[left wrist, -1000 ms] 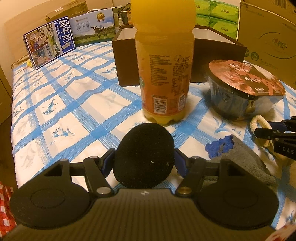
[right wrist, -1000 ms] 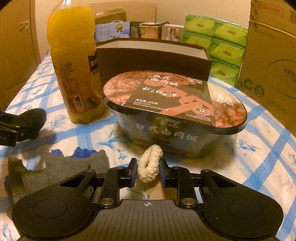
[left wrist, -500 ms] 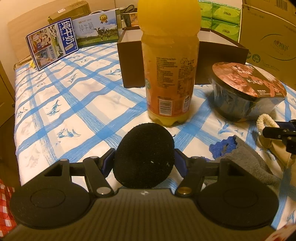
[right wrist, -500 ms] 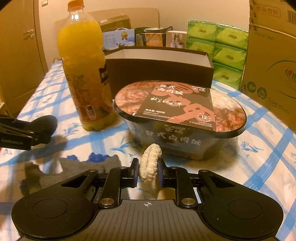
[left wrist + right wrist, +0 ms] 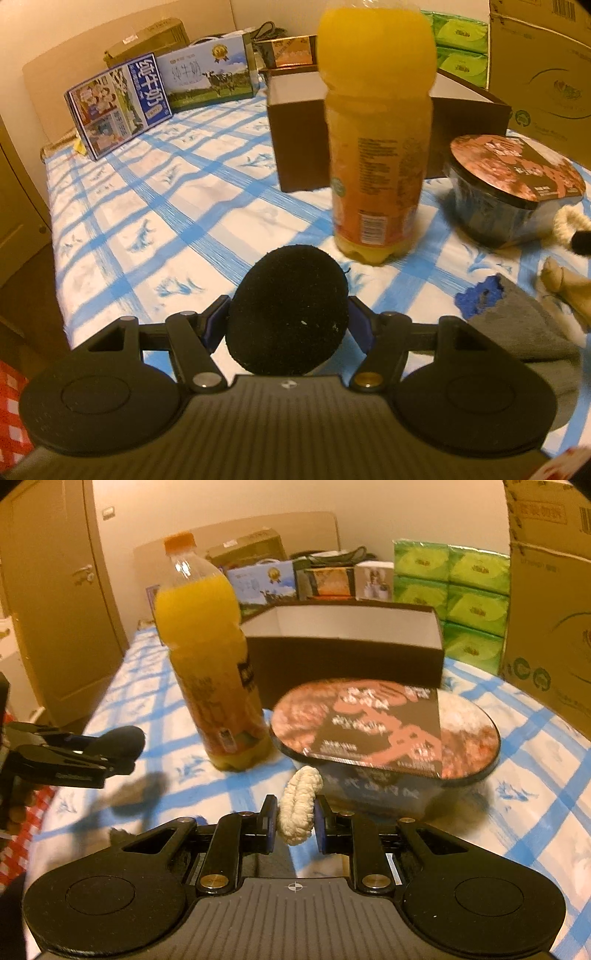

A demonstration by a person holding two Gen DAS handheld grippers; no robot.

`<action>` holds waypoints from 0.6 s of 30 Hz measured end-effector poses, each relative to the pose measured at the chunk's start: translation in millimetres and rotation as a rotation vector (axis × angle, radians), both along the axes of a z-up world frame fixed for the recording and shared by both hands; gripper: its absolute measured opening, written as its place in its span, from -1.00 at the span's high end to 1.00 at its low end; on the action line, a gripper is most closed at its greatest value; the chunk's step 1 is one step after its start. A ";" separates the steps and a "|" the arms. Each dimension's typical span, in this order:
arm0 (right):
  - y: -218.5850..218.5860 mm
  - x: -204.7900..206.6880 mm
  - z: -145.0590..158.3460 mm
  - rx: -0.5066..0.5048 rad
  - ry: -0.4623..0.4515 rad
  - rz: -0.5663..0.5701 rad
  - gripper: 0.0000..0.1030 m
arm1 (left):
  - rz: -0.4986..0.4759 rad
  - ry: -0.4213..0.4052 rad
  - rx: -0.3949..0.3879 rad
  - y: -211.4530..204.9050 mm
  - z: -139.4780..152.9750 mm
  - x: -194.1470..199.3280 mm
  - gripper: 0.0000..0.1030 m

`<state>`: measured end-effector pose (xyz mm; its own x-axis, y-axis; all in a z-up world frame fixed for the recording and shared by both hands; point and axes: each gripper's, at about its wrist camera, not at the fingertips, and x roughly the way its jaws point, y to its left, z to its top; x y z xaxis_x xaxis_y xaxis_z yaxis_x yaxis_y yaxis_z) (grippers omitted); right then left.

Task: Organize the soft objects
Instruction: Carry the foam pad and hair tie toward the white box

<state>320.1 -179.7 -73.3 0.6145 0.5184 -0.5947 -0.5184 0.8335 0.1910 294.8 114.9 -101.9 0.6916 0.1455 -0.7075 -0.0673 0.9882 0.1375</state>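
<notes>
1. Two claws show, and each one has a soft thing in it.
2. The left claw [image 5: 288, 325] is spread wide and squeezes a round black sponge ball [image 5: 288, 314] between its blue pads. The ball fills the whole gap.
3. The right claw [image 5: 294, 818] is nearly closed. It pinches a cream rope ring [image 5: 298, 805] that stands up between its two fingers.
4. From the right view, the left claw [image 5: 110, 753] pokes in at the left side, above the blue-checked cloth [image 5: 147, 221]. I cannot tell if the cloth lies on a bed or a desk.
5. A tall bottle of orange drink [image 5: 376, 147] stands upright on the cloth, just past the black ball.
6. A dark bowl of ready food [image 5: 384, 734] with a printed lid sits right of the bottle, near it. The rope ring is in front of this bowl.
7. An open brown box [image 5: 347, 657] sits behind the bottle and the bowl. Its white inside shows.
8. A grey sock with a blue edge [image 5: 517, 321] lies flat on the cloth at the right of the left view.
9. A tan soft thing [image 5: 565, 284] lies just past the sock. It is too blurry to name.
10. Milk cartons [image 5: 122, 107] lean at the far left end.
11. Green tissue packs [image 5: 450, 594] and a big cardboard box [image 5: 554, 620] stand at the far right.
</notes>
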 end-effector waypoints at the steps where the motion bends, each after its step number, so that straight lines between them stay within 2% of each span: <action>1: 0.7 0.6 3.1 0.010 0.000 0.006 0.60 | 0.000 -0.003 0.010 2.3 1.6 0.4 -0.26; 10: 12.2 27.0 23.5 0.081 -0.004 0.053 0.60 | -0.005 -0.049 0.042 24.2 14.9 12.2 -0.26; 18: 20.6 77.0 46.0 0.121 -0.046 0.070 0.60 | -0.035 -0.095 0.082 45.6 30.1 40.4 -0.26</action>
